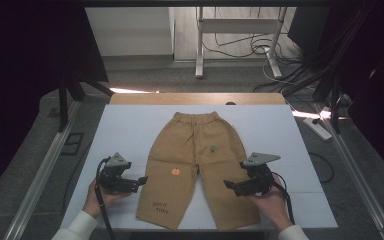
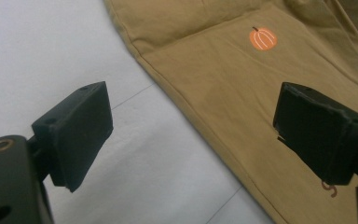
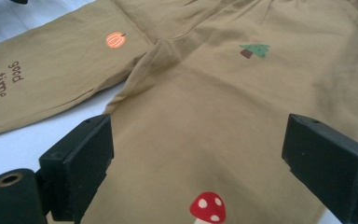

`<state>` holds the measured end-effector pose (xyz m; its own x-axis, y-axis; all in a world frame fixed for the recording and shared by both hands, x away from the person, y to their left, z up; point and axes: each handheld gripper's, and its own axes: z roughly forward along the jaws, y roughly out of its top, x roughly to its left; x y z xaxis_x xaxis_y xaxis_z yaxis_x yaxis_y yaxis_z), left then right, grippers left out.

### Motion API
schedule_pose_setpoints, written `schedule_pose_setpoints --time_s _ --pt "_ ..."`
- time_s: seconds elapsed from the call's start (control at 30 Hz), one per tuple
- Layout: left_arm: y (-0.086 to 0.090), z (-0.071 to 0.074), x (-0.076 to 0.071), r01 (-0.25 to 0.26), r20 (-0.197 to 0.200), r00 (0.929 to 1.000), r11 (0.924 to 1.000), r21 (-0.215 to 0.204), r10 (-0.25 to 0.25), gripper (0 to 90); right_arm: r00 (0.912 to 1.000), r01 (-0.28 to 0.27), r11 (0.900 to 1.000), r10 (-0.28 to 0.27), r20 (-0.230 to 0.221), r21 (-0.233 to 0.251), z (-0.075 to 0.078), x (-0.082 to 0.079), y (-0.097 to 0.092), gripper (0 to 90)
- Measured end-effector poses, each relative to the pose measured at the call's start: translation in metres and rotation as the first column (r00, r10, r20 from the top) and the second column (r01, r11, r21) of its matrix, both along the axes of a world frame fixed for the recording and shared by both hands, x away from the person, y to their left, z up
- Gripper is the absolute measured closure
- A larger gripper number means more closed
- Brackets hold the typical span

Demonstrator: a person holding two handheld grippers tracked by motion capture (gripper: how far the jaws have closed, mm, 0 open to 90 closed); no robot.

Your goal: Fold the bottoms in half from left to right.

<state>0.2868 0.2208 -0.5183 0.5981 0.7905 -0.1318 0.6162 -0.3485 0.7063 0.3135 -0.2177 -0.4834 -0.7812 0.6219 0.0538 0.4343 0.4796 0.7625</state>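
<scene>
Spreading wide, my left gripper [image 2: 193,135] holds its jaws parted and empty over the outer seam of one trouser leg; the fingers [image 2: 77,133] nearest the frame's lower left hang above white sheet, the opposite one above tan cloth. My right gripper [image 3: 198,168] is likewise agape and holding nothing, its jaws straddling the other leg just above a red mushroom print [image 3: 207,207].

The trousers [image 1: 195,165] lie flat at the centre of the high view, waistband toward the top of the frame, hems toward the bottom; a pumpkin print [image 2: 263,38], a small tree print [image 3: 255,50] and the words "good time" [image 3: 7,77] mark the fabric.

Hazards, as I judge them: closing on one layer alone would peel the front panel from the back and bunch the leg; pinching the white sheet [image 1: 125,135] together with the seam on the left would drag the cover along; unequal pull from the two sides would skew the garment.

The sheet covers a wooden table [image 1: 195,98] whose bare edge shows at upper centre. Metal rails [image 1: 40,172] flank it at the left and right. Beyond lie grey floor, loose cables [image 1: 260,50] and a white desk frame [image 1: 240,30] at the top.
</scene>
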Motion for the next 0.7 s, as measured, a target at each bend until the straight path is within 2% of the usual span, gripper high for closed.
schedule_pose_setpoints --time_s 0.43,0.7 --pt "-0.002 0.001 0.005 0.005 0.000 1.0000 1.0000 -0.006 -0.005 11.8 0.9981 -0.062 0.9981 0.061 -0.007 -0.006 0.002 -0.005 0.026 9.4" --pt "-0.002 0.001 0.006 0.001 0.002 1.0000 1.0000 -0.009 -0.001 11.8 0.9946 -0.103 0.9945 0.103 -0.016 -0.015 -0.002 -0.005 0.050 9.4"
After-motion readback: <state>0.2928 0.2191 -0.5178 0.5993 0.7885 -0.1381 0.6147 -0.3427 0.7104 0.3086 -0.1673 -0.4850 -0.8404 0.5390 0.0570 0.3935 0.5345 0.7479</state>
